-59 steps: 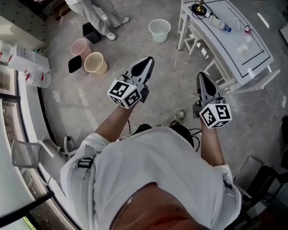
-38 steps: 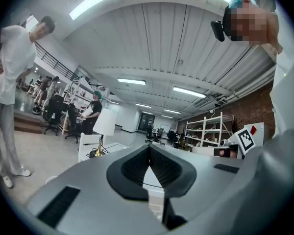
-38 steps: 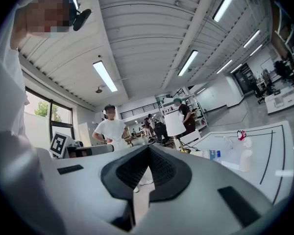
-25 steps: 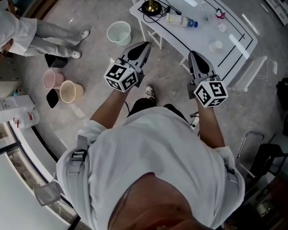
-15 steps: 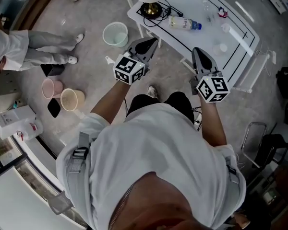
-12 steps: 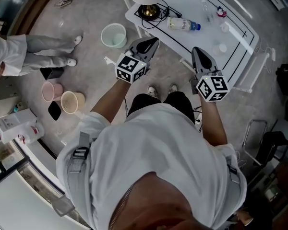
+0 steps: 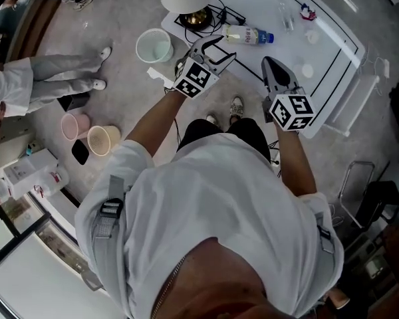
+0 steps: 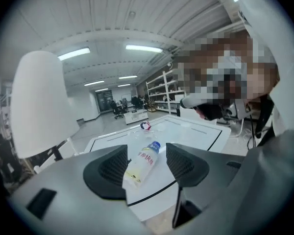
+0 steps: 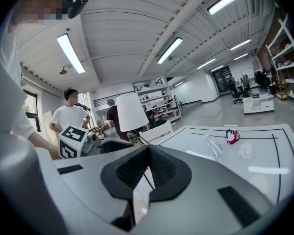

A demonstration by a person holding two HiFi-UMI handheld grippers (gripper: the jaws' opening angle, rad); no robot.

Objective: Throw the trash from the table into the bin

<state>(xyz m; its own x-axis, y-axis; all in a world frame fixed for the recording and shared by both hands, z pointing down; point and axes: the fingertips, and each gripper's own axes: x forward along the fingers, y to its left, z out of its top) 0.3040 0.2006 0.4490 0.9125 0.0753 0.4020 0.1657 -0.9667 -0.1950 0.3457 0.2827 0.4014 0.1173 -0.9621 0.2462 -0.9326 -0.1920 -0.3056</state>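
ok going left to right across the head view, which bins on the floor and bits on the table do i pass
pink bin → tan bin → pale green bin → plastic bottle → red and blue item

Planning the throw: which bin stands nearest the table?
The pale green bin, beside the table; the pink bin and beige bin stand farther off.

Probably an open-plan lab: shelving, office chairs, ceiling strip lights.
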